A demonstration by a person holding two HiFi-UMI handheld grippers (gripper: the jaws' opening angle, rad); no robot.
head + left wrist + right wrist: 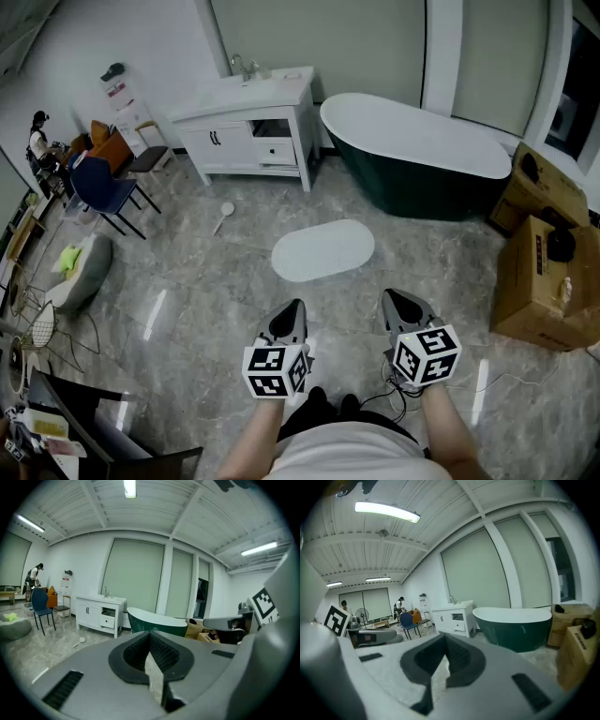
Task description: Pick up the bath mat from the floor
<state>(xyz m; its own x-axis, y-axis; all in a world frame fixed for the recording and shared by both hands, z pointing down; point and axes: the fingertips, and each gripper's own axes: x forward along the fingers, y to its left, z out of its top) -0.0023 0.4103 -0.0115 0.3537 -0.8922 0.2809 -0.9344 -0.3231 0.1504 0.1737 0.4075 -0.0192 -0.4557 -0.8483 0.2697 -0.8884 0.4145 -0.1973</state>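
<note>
A pale oval bath mat (322,249) lies flat on the grey marble floor in front of the dark green bathtub (417,155). Both grippers are held side by side close to the person's body, well short of the mat. My left gripper (292,310) is shut with nothing in it, and its jaws (150,660) point level across the room. My right gripper (398,305) is shut and empty too, with its jaws (446,660) aimed toward the tub. The mat is hidden below the jaws in both gripper views.
A white vanity (251,127) with a sink stands at the back. A small white brush (223,215) lies on the floor left of the mat. Cardboard boxes (544,267) sit at right. Blue chair (103,192), grey cushion (82,272) and a distant person (39,141) are at left.
</note>
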